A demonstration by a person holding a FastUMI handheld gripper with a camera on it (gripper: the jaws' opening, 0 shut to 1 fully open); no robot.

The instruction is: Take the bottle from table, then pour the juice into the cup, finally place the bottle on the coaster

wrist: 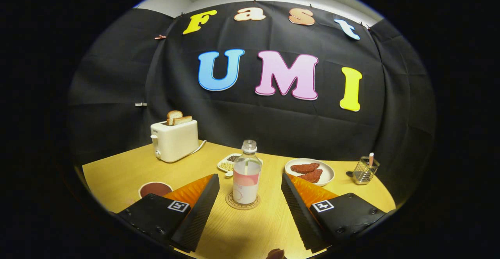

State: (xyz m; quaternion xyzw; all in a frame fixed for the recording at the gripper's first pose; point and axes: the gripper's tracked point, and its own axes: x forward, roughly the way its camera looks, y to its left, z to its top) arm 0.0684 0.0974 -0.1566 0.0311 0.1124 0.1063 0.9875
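Here the gripper [250,196] stands spread wide, its two fingers [199,212] apart and pressing on nothing, with bare tabletop between them. Straight ahead at twelve o'clock, just beyond the fingertips and centred in the gap, the bottle [246,173] stands upright on the round coaster [242,203]. It is a clear bottle with a clear cap, a pale pink and white label around its lower half, and a little pale liquid visible above the label. The coaster's rim shows around the bottle's base, so the bottle sits inside its edge.

At about ten o'clock from the bottle, just beyond the left finger, the cup [155,189] rests on the wooden table [117,173]; it is white outside and holds a dark reddish liquid, and the finger's housing hides part of its near rim. Farther out at ten o'clock, near the table's back edge, a cream toaster [174,140] stands with two slices of toast [177,118] poking from its slots.

Directly behind the bottle at twelve o'clock lies a small divided dish [228,162] of beans or seeds, partly hidden by the bottle. At one o'clock a white plate [328,173] carries two reddish-brown patties [308,172]. Farther toward two o'clock, a wire-mesh holder [365,170] stands near the table's edge with a pale stick-like thing upright in it.
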